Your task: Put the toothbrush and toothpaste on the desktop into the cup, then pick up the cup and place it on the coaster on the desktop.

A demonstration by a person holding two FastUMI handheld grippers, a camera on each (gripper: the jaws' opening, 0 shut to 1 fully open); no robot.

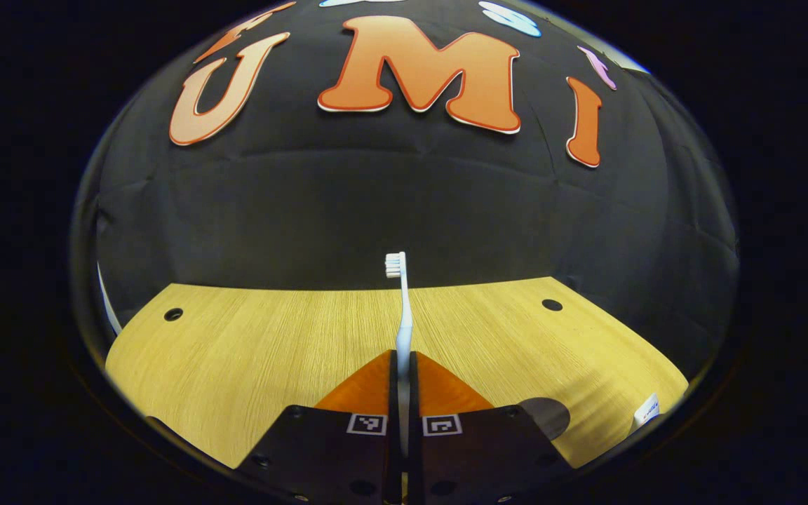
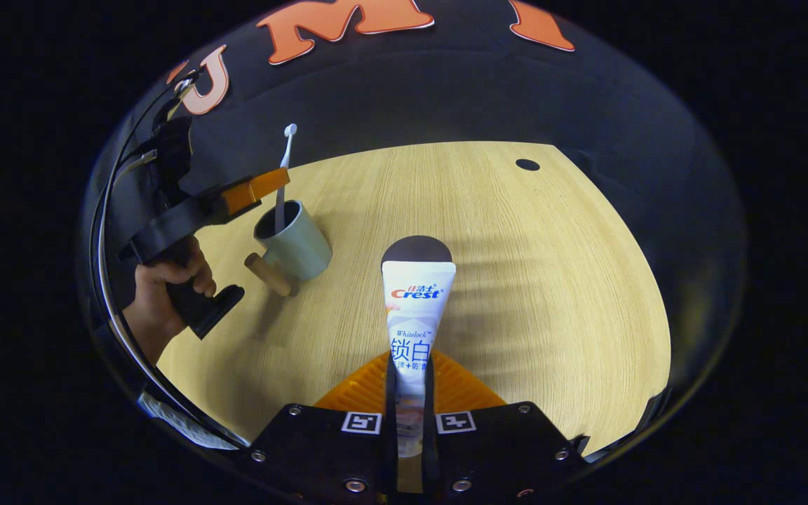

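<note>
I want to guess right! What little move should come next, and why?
Probably the left gripper should open its fingers and let the toothbrush go: its handle end already sits inside the cup. The right gripper holds the toothpaste off to the side, waiting.

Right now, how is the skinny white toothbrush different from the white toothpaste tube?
The thin white toothbrush is a narrow stick; the white toothpaste tube is wide and flat. The toothbrush stands with its lower end inside the grey-green cup, held by the left gripper; the toothpaste tube is outside the cup, held by the right gripper. Both are white and gripped.
</note>
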